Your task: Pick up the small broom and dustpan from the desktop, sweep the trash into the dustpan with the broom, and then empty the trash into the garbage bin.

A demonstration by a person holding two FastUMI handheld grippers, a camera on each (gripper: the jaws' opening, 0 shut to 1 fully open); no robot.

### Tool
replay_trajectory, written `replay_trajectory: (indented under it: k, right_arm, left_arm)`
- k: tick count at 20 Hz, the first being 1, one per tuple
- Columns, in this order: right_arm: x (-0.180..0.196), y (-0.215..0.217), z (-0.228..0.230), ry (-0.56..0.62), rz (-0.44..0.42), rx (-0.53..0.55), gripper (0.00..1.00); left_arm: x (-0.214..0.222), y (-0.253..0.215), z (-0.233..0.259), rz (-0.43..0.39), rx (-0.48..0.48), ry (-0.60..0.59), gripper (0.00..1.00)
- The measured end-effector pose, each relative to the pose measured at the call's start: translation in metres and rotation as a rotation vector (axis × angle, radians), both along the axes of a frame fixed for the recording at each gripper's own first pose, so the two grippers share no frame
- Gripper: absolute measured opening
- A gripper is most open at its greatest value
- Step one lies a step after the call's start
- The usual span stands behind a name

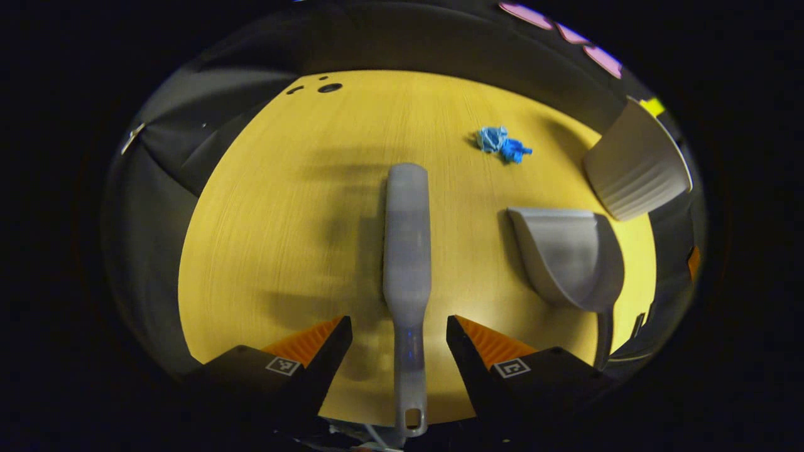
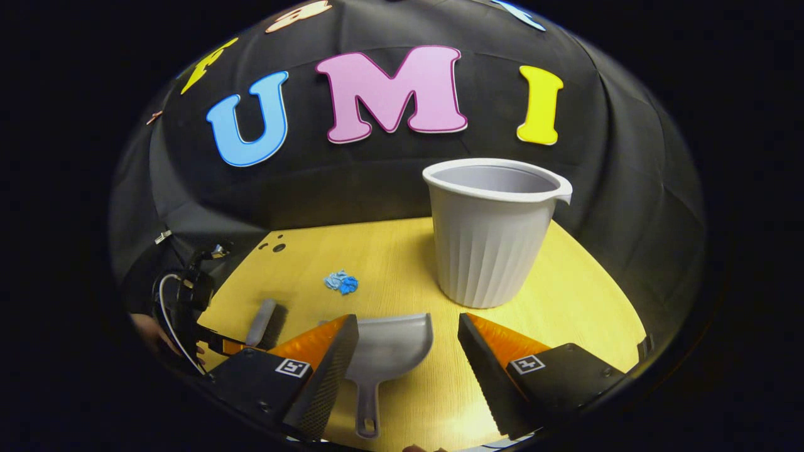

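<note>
On the yellow desktop (image 1: 282,238), the broom (image 1: 407,251) lies lengthwise between the spread left gripper (image 1: 399,333), handle nearest, beside the dustpan (image 2: 389,345), whose handle points back between the spread right gripper (image 2: 408,339).

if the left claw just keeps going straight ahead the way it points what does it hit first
Probably the broom: its handle lies between the left claw's open fingers, running straight ahead along the desk. Depth is unclear, so the fingers may straddle the handle before touching it.
</note>
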State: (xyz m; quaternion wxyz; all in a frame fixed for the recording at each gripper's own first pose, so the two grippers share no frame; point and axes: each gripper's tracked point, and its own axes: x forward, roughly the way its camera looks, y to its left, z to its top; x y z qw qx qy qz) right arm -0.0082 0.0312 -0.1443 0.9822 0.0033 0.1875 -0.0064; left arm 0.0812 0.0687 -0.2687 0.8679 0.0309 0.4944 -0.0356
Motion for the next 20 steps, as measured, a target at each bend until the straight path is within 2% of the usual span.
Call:
replay_trajectory:
  k: [3,4,5,7,9,10,12,13,14,16,17,18,20]
  right_arm:
    - [-0.004,0.000,-0.019,0.055,-0.008,0.015,0.99]
    - [-0.006,0.000,-0.023,0.067,-0.010,0.011,0.99]
    - [-0.007,-0.001,-0.026,0.079,-0.012,0.006,0.99]
    - [-0.007,0.002,-0.034,0.102,-0.008,0.002,0.99]
    - [-0.008,0.004,-0.040,0.123,-0.002,-0.002,0.99]
    - [-0.008,0.006,-0.044,0.134,0.000,-0.004,0.99]
    - [-0.007,0.008,-0.051,0.158,0.001,-0.010,0.99]
    - [-0.007,0.009,-0.056,0.175,0.001,-0.015,0.99]
    - [-0.007,0.011,-0.061,0.196,0.004,-0.018,0.99]
    - [-0.008,0.017,-0.075,0.254,0.011,-0.021,0.99]
    - [-0.011,0.022,-0.082,0.299,0.024,-0.017,0.99]
    - [-0.013,0.030,-0.091,0.341,0.040,-0.014,0.99]
    - [-0.016,0.039,-0.104,0.420,0.063,-0.021,0.99]
  left_arm:
    - [0.008,-0.004,-0.011,-0.035,0.096,0.033,0.95]
    - [0.010,-0.006,-0.013,-0.039,0.109,0.043,0.91]
    - [0.011,-0.009,-0.015,-0.037,0.112,0.054,0.94]
    - [0.012,-0.012,-0.022,-0.022,0.103,0.080,0.90]
    - [0.006,-0.014,-0.031,-0.001,0.070,0.124,0.83]
    - [0.002,-0.015,-0.034,0.020,0.037,0.142,0.75]
    - [0.006,-0.012,-0.033,0.034,0.029,0.120,0.61]
    - [0.005,-0.010,-0.033,0.029,0.034,0.127,0.59]
    - [0.003,-0.008,-0.035,0.033,0.035,0.146,0.48]
    - [0.001,-0.007,-0.035,0.042,0.024,0.169,0.31]
    - [0.002,-0.007,-0.036,0.041,0.020,0.174,0.33]
    - [0.003,-0.007,-0.034,0.037,0.016,0.160,0.28]
    - [0.003,-0.006,-0.033,0.024,0.006,0.131,0.27]
